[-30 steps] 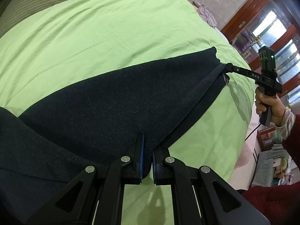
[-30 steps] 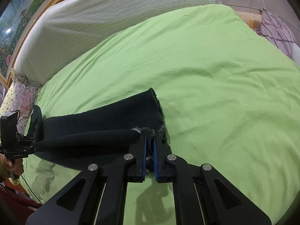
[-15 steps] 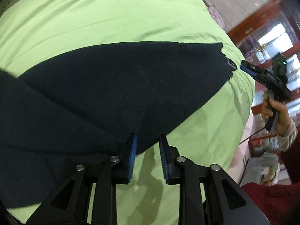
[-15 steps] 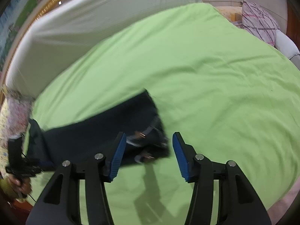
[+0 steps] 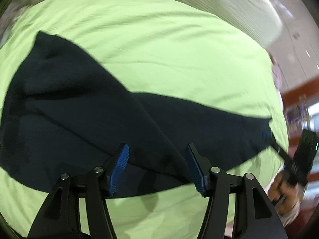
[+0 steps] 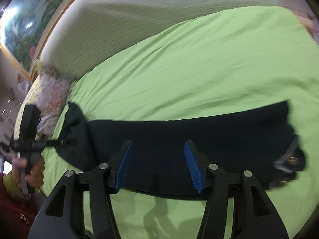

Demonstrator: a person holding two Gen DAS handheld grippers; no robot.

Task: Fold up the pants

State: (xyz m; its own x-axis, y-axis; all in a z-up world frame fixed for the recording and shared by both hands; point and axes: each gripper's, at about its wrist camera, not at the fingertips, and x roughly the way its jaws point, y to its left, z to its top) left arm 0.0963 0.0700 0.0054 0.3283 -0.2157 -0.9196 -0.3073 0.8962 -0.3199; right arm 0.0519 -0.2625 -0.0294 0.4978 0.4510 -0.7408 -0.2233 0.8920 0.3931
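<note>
Dark navy pants (image 5: pixel 83 119) lie flat on a green bedsheet (image 5: pixel 159 49), folded lengthwise so one leg rests on the other. My left gripper (image 5: pixel 157 169) is open and empty, hovering over the near edge of the pants. My right gripper (image 6: pixel 157 165) is open and empty above the middle of the pants (image 6: pixel 199 135), whose waist end with a metal clasp (image 6: pixel 287 157) is at the right. Each view shows the other gripper, the right one (image 5: pixel 295 159) and the left one (image 6: pixel 31 139), at the end of the pants.
A striped white bedcover (image 6: pixel 159 20) lies beyond the green bedsheet (image 6: pixel 199 69). A floral pillow (image 6: pixel 49 93) sits at the bed's left edge. A framed painting (image 6: pixel 24 29) hangs behind. A wooden doorway (image 5: pixel 299 99) is blurred at the right.
Both grippers let go of the pants and opened wide. The pants dropped flat onto the sheet. Both grippers drew back and swung along the pants.
</note>
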